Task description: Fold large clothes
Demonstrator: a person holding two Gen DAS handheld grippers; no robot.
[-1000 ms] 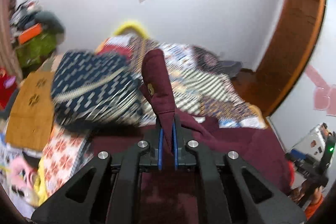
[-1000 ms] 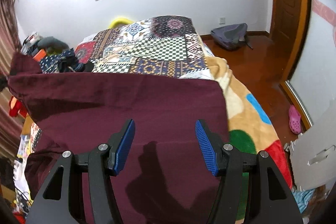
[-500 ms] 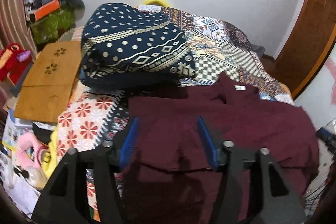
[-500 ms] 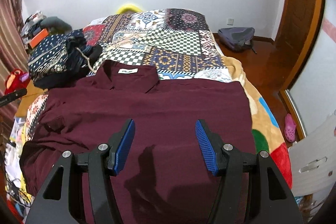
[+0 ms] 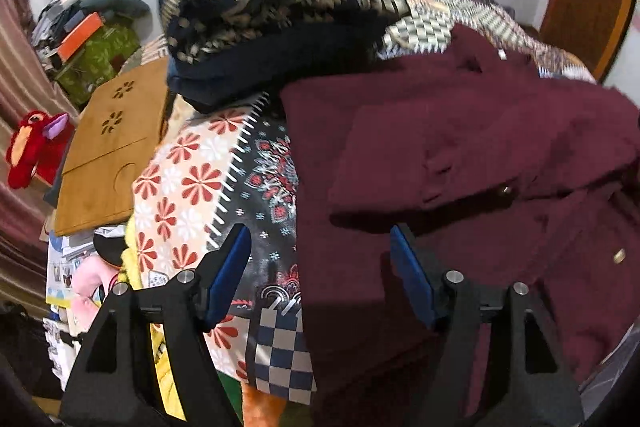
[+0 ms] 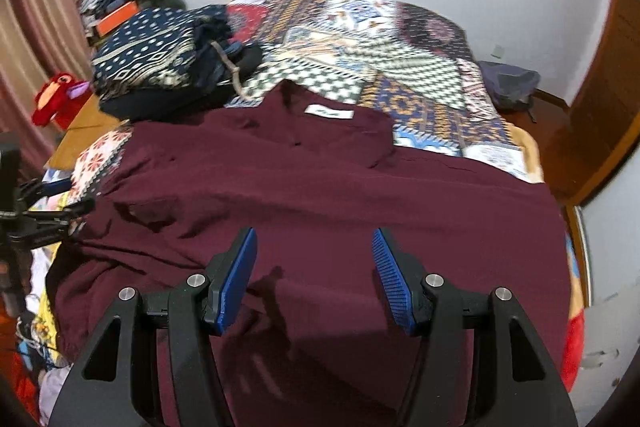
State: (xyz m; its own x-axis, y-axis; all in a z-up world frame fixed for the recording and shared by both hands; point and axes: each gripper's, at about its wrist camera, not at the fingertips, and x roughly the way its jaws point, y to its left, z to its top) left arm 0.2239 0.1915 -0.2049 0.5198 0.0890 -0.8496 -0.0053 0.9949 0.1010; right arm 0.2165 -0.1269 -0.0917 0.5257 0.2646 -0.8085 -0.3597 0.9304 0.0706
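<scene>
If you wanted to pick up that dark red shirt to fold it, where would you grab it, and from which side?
Probably the sleeve end of the maroon shirt at its left edge, coming in from the left with the open left claw. The sleeve lies doubled over the shirt body there, giving a raised edge to pinch. The right claw, also open, hovers over flat cloth with nothing to catch.

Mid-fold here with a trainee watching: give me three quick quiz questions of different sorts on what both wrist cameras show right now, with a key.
1. True or false: the left gripper is clamped on the maroon shirt.
2. Multiple choice: the white neck label on the shirt's collar lies toward A) the far wall, B) the grippers, C) it is hidden.
3. Fill in: the folded navy patterned cloth sits beyond the shirt on the camera's ____ side in the right wrist view.

Key: 1 false, both it and the right gripper are open and hold nothing; 2 A; 3 left.
</scene>
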